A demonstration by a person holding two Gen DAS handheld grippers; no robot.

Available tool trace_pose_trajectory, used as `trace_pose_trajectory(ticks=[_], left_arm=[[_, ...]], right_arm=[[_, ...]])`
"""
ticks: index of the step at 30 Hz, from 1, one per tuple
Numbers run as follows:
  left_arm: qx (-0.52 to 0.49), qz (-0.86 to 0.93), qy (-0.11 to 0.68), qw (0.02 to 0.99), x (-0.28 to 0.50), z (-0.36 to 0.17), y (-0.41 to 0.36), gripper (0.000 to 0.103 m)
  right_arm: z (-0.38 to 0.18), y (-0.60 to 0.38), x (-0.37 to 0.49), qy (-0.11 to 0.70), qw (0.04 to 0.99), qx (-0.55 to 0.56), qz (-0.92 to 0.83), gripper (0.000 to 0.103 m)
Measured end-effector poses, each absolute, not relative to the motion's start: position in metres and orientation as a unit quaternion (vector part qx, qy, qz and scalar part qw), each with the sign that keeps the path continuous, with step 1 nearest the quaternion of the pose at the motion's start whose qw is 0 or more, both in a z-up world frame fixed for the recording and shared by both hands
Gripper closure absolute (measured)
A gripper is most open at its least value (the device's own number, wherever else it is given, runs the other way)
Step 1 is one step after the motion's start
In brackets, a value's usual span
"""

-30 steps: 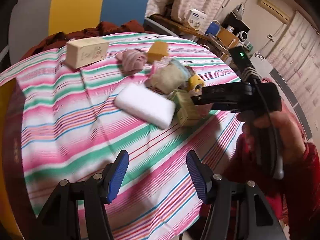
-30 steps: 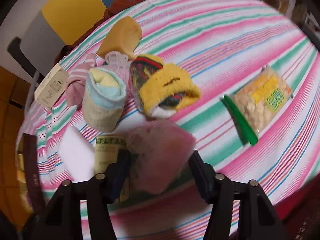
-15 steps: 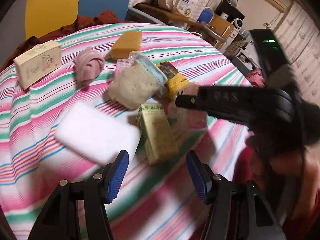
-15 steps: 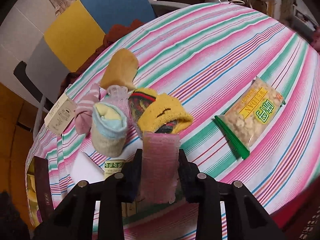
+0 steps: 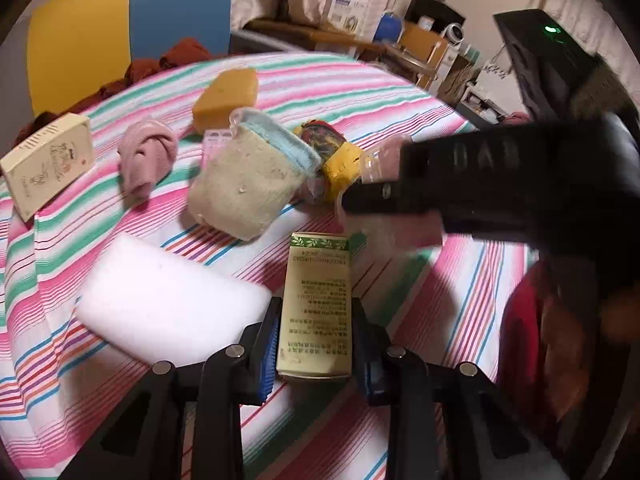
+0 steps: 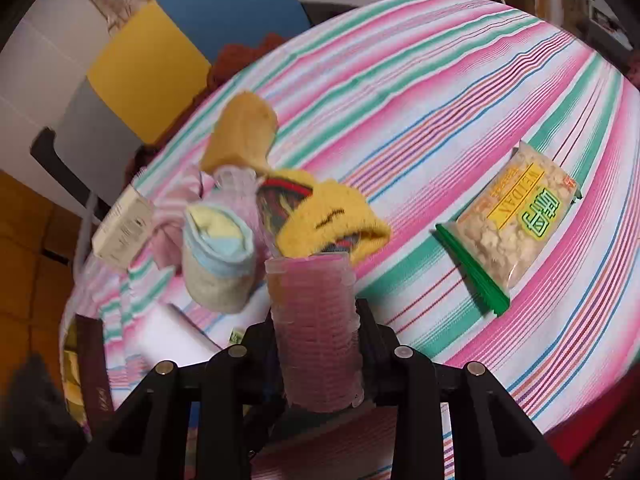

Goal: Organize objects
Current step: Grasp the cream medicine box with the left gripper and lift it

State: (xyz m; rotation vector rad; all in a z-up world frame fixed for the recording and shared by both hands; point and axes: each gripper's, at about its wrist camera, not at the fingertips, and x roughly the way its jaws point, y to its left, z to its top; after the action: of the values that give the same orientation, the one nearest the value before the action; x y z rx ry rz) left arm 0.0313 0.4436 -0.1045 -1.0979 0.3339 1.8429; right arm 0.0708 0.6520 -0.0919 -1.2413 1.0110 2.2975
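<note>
1. Plainly, the left gripper (image 5: 316, 344) had just closed its blue-padded jaws on the green-topped carton (image 5: 319, 304); the pads pressed both long sides of the box, whose far end still lay on the striped tablecloth (image 5: 120, 208).
2. The right gripper (image 6: 316, 340) was clamped on a pink ribbed plastic container (image 6: 314, 328), its jaws having narrowed a moment earlier; the container stood up between the fingers, above the cloth.
3. In the left wrist view the right gripper's black body (image 5: 480, 176) reached across from the right edge, with the pink container blurred beneath it, just beyond the carton's far end.
4. Just left of the carton lay a white foam block (image 5: 168, 300), flat on the cloth and touching the left finger's outer side.
5. Beyond the carton sat a beige sock with a blue cuff (image 5: 248, 180), and beside it a yellow knitted piece (image 5: 344, 164) with a multicoloured roll.
6. Further back were a pink rolled sock (image 5: 146, 152), an orange sponge (image 5: 226, 98), and a cream box (image 5: 48, 164) at the cloth's left edge.
7. In the right wrist view a clear snack bag with a green zip strip (image 6: 516, 228) lay well apart to the right of the pile.
8. Behind the table stood a panel of yellow and blue (image 5: 120, 28).
</note>
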Motion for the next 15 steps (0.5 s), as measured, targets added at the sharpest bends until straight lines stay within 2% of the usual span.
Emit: trace_pose_trajectory(ticks=[5,15], left_arm=[[-0.411,0.759,0.157,0.48,0.051,-0.105,0.421,0.073],[-0.401,0.769,0.132,0.481,0.067,-0.104,0.367,0.073]], right_arm=[[-0.086,0.648,0.071,0.373,0.159,-0.413,0.816,0.069],[-0.071,0.636,0.083,0.379,0.136,-0.385,0.831,0.069]])
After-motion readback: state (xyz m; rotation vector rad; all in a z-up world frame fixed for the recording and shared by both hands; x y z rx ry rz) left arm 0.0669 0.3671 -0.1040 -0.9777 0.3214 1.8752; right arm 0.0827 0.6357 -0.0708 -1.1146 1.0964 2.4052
